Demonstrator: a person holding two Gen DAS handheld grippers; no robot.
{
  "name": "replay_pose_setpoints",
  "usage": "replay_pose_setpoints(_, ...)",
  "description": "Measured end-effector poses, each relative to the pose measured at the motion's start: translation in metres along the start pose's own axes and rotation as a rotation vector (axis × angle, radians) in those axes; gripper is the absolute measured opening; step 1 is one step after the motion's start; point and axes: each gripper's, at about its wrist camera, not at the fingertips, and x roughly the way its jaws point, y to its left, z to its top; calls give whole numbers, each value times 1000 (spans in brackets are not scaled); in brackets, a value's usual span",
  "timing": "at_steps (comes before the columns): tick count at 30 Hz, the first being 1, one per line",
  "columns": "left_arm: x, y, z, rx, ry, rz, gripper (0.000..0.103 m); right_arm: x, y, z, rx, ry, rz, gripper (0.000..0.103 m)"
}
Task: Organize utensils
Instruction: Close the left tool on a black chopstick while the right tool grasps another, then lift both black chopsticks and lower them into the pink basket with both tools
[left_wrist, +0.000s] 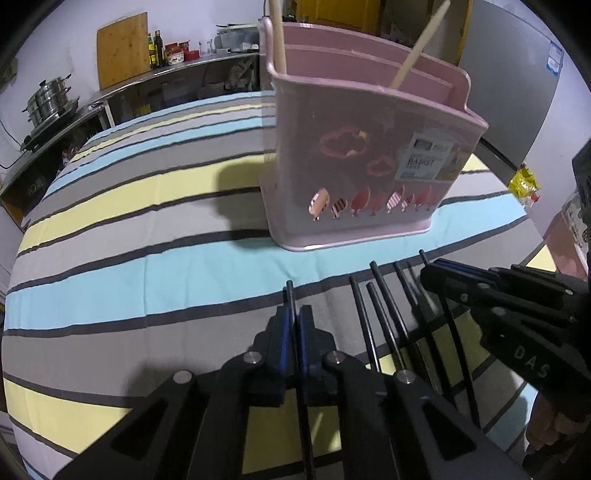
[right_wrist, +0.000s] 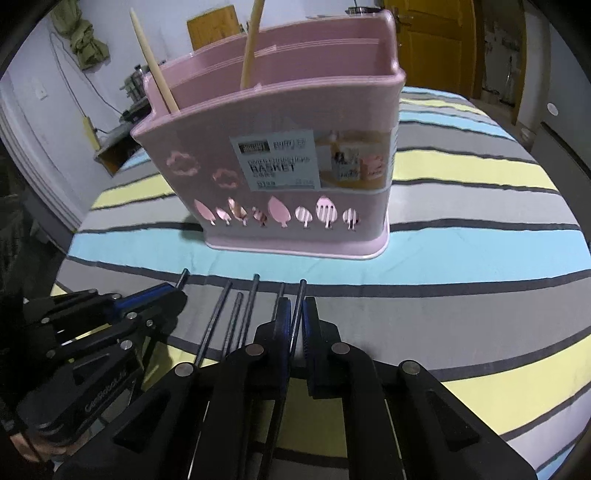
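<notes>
In front of the pink basket (right_wrist: 280, 166), the left gripper (left_wrist: 294, 317) and right gripper (right_wrist: 296, 314) each pinch one black chopstick (left_wrist: 290, 295); thin sticks may slip or drag neighbours when lifted.

A striped cloth (left_wrist: 147, 236) covers the table, with a cutting board (left_wrist: 122, 50), steel pots (left_wrist: 50, 99) and bottles (left_wrist: 157, 48) on a counter behind.
</notes>
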Motion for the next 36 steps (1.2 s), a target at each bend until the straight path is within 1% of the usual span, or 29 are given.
replay_pose_setpoints(3, -14, 0, 4, -4, -24, -20, 6, -10, 2, 6, -1, -23, 9, 6)
replay_pose_setpoints(11, -64, 2, 27, -4, -118, -59, 5, -61, 5, 27, -22, -140, 11, 5)
replay_pose_setpoints(16, -95, 4, 44, 5, -189, -69, 5, -99, 8, 40, -33, -232, 5, 5)
replay_pose_setpoints(24, -132, 6, 66, 14, -280, -70, 5, -140, 9, 47, -49, -330, -14, 4)
replay_pose_setpoints(29, -148, 6, 67, 7, -317, -81, 5, -155, 16, 49, -57, -369, -19, 4)
replay_pose_setpoints(36, -161, 9, 51, -12, -328, -87, 5, -168, 16, 32, -66, -373, -25, 4)
